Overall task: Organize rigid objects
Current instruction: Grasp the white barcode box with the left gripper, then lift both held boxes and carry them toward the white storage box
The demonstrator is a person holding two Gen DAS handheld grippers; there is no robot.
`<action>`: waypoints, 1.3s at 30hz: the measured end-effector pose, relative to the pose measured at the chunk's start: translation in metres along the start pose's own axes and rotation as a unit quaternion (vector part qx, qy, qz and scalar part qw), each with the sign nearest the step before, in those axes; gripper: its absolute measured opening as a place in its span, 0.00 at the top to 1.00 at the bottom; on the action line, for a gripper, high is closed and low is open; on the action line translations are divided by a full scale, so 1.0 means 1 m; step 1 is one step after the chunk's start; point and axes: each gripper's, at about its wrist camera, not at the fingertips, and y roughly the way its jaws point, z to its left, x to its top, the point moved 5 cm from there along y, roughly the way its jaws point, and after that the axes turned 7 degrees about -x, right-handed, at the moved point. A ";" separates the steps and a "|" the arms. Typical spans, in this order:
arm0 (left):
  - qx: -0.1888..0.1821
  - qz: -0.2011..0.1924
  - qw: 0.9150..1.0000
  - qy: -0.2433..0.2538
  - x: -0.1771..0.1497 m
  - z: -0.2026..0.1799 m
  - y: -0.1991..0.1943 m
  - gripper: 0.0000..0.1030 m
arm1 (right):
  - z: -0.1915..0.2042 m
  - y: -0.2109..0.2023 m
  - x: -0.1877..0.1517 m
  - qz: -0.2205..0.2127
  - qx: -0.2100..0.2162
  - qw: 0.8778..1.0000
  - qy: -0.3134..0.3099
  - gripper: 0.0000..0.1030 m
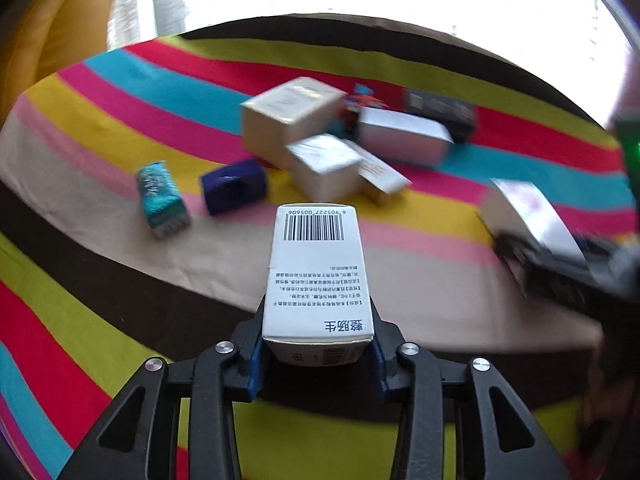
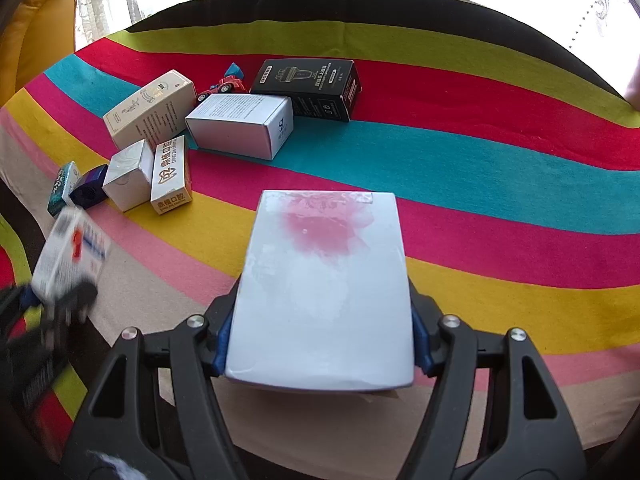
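Note:
My left gripper (image 1: 318, 354) is shut on a narrow white box with a barcode (image 1: 316, 268), held above the striped cloth. In the right wrist view this box (image 2: 70, 252) appears blurred at the far left. My right gripper (image 2: 320, 346) is shut on a wide white box with a pink flower print (image 2: 324, 292), its blue pads pressing both sides. The left wrist view shows that box (image 1: 528, 208) at the right edge. A cluster of boxes lies ahead: a cream box (image 2: 148, 108), a white box (image 2: 240, 124), a black box (image 2: 312, 84) and a small silver box (image 2: 128, 176).
A gold-and-white box (image 2: 172, 176), a dark blue box (image 2: 90, 190) and a teal box (image 2: 62, 186) lie left of the cluster. A red toy car (image 2: 222, 86) sits behind the white box. The striped cloth (image 2: 480, 168) is bare to the right. A yellow cushion (image 2: 36, 28) sits far left.

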 end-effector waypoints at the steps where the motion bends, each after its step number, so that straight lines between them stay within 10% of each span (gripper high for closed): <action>1: -0.003 0.000 1.000 0.008 -0.007 -0.005 -0.006 0.60 | 0.000 0.000 0.000 0.000 -0.002 1.000 0.002 0.32; 7: -0.016 0.011 1.000 -0.014 -0.002 0.015 -0.012 0.44 | 0.000 0.000 0.000 0.000 -0.001 1.000 0.002 0.32; 11: 0.000 0.000 1.000 0.003 -0.014 0.001 -0.021 0.60 | 0.000 0.000 0.000 0.000 -0.001 1.000 0.001 0.32; 39: 0.014 -0.002 1.000 -0.016 -0.009 -0.008 -0.004 0.58 | 0.012 -0.027 -0.032 -0.005 -0.003 1.000 -0.006 0.32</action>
